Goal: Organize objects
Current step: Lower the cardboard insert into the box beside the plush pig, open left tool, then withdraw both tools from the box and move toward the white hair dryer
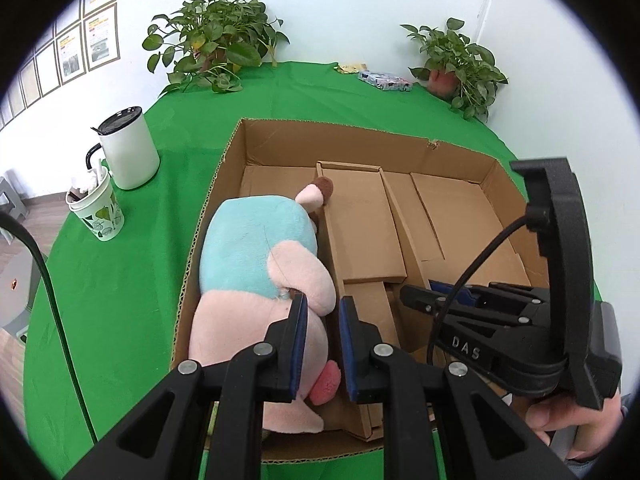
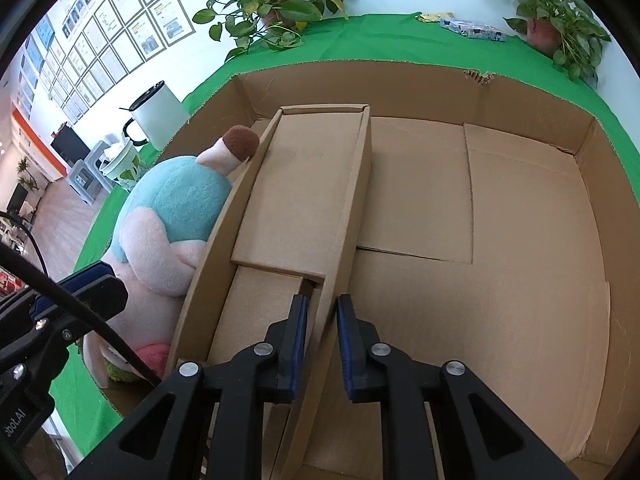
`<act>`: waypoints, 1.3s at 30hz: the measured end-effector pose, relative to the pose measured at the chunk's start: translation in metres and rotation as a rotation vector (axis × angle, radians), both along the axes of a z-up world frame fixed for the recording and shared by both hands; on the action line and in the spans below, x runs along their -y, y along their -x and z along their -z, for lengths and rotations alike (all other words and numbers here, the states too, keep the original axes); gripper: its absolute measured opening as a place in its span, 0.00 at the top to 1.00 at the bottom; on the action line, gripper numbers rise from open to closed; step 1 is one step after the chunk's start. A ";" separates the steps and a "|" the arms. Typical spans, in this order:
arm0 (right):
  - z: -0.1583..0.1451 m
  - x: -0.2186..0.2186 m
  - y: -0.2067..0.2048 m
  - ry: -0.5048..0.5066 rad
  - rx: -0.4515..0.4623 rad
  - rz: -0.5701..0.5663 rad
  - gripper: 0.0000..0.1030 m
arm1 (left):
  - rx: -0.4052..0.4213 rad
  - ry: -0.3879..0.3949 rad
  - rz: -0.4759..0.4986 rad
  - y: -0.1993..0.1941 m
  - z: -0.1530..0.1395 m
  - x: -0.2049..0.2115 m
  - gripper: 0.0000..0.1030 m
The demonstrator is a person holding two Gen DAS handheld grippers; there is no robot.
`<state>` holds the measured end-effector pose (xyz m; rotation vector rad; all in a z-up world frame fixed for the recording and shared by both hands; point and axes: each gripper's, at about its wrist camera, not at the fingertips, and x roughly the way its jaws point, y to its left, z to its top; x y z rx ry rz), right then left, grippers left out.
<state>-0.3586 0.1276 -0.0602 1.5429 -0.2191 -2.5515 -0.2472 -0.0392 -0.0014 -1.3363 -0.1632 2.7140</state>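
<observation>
A pink and light-blue plush toy [image 1: 260, 272] lies in the left part of a large open cardboard box [image 1: 340, 136]. A smaller open cardboard tray [image 1: 360, 220] sits in the box beside the toy. My left gripper [image 1: 323, 316] is above the toy's lower end, jaws a little apart, with the toy's pink limb [image 1: 316, 284] just at the fingertips. My right gripper [image 2: 322, 312] straddles the right wall [image 2: 352, 200] of the small tray [image 2: 296, 184]; a gap shows beside each pad. The toy [image 2: 172, 216] shows left of the tray in the right wrist view.
The box stands on a green cloth [image 1: 120, 280]. A white lidded mug [image 1: 128, 148] and a paper cup [image 1: 98, 208] stand left of it. Two potted plants [image 1: 212, 36] [image 1: 460, 60] and a flat printed packet [image 1: 386, 80] are at the back.
</observation>
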 end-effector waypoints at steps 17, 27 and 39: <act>-0.095 -0.035 -0.154 0.051 -0.288 0.028 0.15 | -0.298 0.067 -0.031 -0.099 -0.031 -0.001 0.31; -0.113 -0.024 -0.262 -0.064 -0.435 -0.009 0.33 | -0.381 0.090 -0.032 -0.152 -0.037 -0.021 0.27; -0.115 -0.047 -0.320 -0.082 -0.496 0.073 0.07 | -0.355 0.130 -0.048 -0.182 -0.030 -0.036 0.45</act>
